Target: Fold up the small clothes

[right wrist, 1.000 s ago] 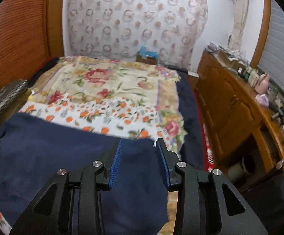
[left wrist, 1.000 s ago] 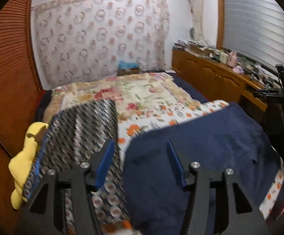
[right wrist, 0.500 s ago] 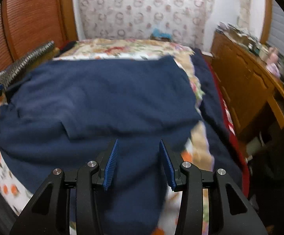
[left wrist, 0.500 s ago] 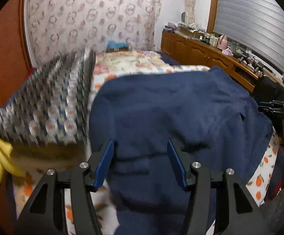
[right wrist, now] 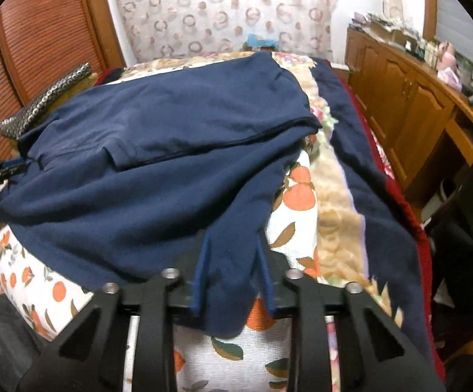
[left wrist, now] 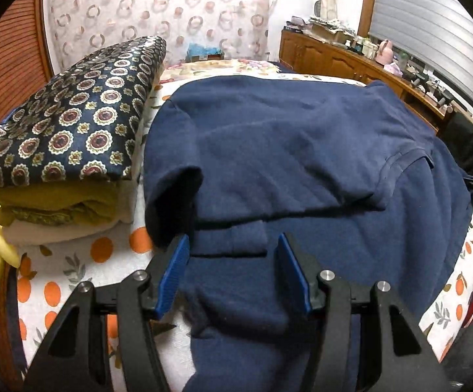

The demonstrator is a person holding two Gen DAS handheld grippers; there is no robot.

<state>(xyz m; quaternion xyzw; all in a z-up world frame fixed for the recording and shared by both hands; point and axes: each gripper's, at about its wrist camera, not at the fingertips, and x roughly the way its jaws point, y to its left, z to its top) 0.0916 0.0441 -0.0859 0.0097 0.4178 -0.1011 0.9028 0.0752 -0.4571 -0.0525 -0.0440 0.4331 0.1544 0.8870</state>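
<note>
Left wrist view shows a navy shirt [left wrist: 301,150] spread across the bed [left wrist: 83,271], with one layer already lying doubled over the rest, so a first fold looks done and the tidying folds are still to come. Beside the shirt, on its left, a stack of folded clothes [left wrist: 63,150] stands finished, topped by a medallion-patterned piece; I judge the task to be partway through.

The left gripper [left wrist: 233,268] stands about half open over the shirt's near edge, cloth lying between the blue pads [left wrist: 172,269] but not pinched. In the right wrist view, the right gripper [right wrist: 233,268] has just been closing and now stands narrow, its pads pressed on a tongue of the shirt's near hem [right wrist: 228,277].

The shirt rests on a white sheet printed with oranges [right wrist: 292,192]; beyond the shirt lies a floral quilt [left wrist: 223,65]. Behind the shirt a curtain with ring patterns [left wrist: 158,9] covers the far wall. To the shirt's right runs a wooden cabinet [right wrist: 409,104] crowded with small items, and to its left a slatted wooden panel [right wrist: 40,29].
</note>
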